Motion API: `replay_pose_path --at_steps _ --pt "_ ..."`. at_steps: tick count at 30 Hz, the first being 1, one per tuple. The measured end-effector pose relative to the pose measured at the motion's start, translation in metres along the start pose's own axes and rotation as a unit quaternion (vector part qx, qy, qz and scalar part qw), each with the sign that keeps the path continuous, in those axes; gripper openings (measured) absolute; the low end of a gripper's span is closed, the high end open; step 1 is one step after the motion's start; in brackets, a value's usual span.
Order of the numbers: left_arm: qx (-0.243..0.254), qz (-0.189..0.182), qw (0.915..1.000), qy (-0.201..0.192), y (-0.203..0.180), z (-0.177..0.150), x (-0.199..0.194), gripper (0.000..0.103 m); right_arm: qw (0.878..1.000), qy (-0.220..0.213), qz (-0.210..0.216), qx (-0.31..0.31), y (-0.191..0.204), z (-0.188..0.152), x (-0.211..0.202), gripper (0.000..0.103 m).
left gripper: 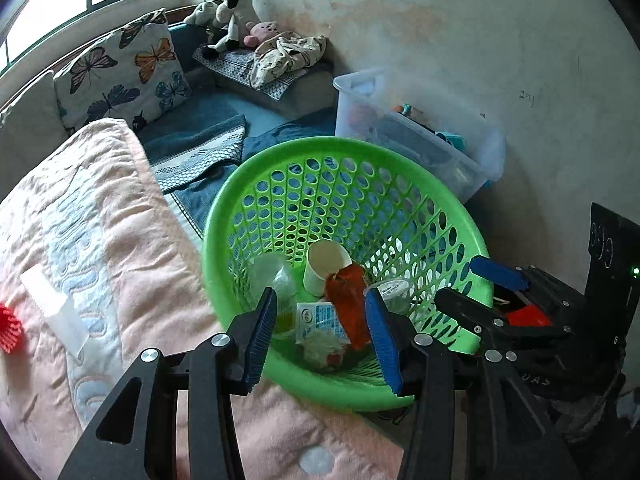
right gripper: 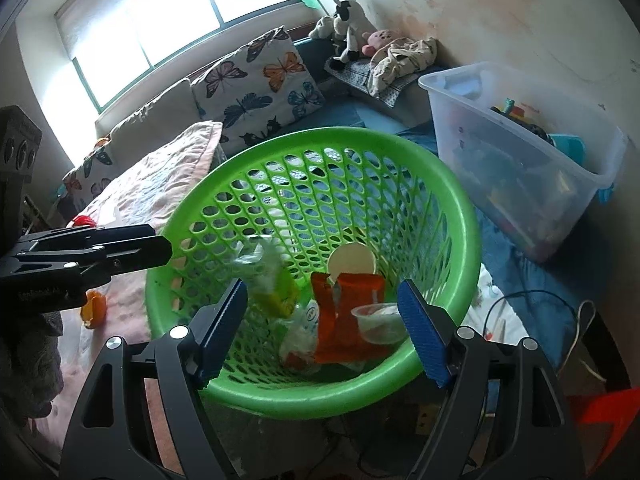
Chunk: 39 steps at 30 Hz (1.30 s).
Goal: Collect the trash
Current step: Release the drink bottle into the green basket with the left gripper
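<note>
A green perforated basket [left gripper: 400, 196] [right gripper: 460, 216] leans against a pink quilt. Inside it lie a paper cup [left gripper: 326, 262] [right gripper: 352, 262], an orange-red wrapper [left gripper: 350, 300] [right gripper: 346, 320], a clear plastic cup [right gripper: 378, 322], a white and blue packet [left gripper: 320, 318] and a blurred clear bag with yellow in it [right gripper: 266, 276]. My left gripper [left gripper: 322, 340] [right gripper: 166, 246] hovers open over the basket's near rim, nothing between its pads. My right gripper [right gripper: 324, 332] [left gripper: 476, 288] stands wide open over the near rim, also with nothing in it.
On the pink quilt [left gripper: 132, 240] lie a white strip wrapper [left gripper: 56, 312], a red ribbed piece [left gripper: 8, 328] [right gripper: 82, 221] and an orange item [right gripper: 94, 310]. A clear storage bin [right gripper: 520, 152] stands by the wall at right. Butterfly pillows and plush toys sit behind. Cables [right gripper: 520, 300] trail on the floor.
</note>
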<state>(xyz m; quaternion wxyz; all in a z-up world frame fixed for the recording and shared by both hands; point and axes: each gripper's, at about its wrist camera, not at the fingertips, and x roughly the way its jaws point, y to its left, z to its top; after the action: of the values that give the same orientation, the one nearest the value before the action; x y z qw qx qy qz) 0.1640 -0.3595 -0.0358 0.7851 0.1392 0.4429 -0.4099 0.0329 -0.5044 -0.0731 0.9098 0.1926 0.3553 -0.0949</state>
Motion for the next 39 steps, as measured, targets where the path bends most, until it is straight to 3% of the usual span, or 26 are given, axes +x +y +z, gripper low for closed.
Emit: replay_pose_path --at_steps 7,10,23,39 --pt "-0.015 0.021 0.9993 -0.027 0.014 -0.021 -0.031 0.048 1.000 -0.004 0.014 -0.020 0.022 -0.005 -0.013 0.078" --pt "-0.030 0.031 0.9983 -0.040 0.024 -0.032 -0.046 0.057 0.999 -0.003 0.023 -0.033 0.036 -0.007 -0.017 0.078" --pt "-0.092 0.065 0.9906 -0.078 0.080 -0.086 -0.102 0.076 0.993 0.017 0.072 -0.088 0.109 -0.017 -0.009 0.078" --pt "-0.171 0.102 0.9750 -0.099 0.140 -0.150 -0.144 0.082 0.979 0.049 0.119 -0.160 0.187 -0.029 0.016 0.079"
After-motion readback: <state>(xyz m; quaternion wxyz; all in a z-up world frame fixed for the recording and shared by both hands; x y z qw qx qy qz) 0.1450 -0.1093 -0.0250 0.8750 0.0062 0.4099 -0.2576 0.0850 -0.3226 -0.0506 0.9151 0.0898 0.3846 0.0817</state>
